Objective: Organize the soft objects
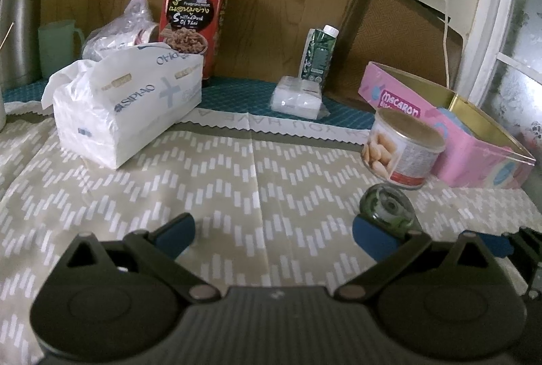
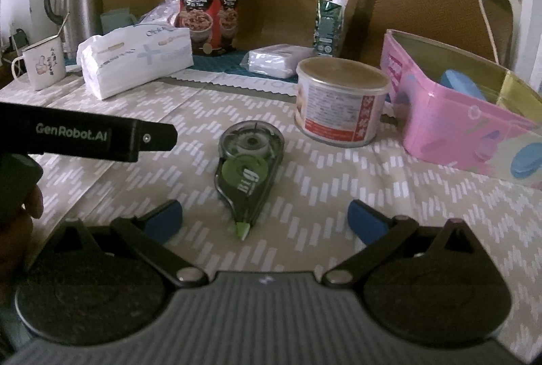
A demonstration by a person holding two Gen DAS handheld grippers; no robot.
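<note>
The right hand-held gripper (image 2: 264,219) hovers low over the desk (image 2: 338,195) with its blue-padded fingers spread wide and nothing between them; just ahead of it lies a green correction-tape dispenser (image 2: 249,168), tip pointing back toward the fingers. The left hand-held gripper (image 1: 271,229) is likewise wide and empty above the patterned cloth; the same dispenser (image 1: 389,209) sits right beside its right-hand pad. Beyond the dispenser stands a round tin with a plastic lid (image 2: 340,101), and next to that an open pink macaron box (image 2: 450,124) with something blue inside. The soft things lie farther back: a large plastic-wrapped tissue pack (image 2: 135,63) on the left, and a small wrapped tissue pack (image 2: 274,60) near the green carton (image 2: 330,26); behind them stand a red tin (image 2: 210,6), a steel flask (image 2: 79,2) and a white mug (image 2: 42,63).
</note>
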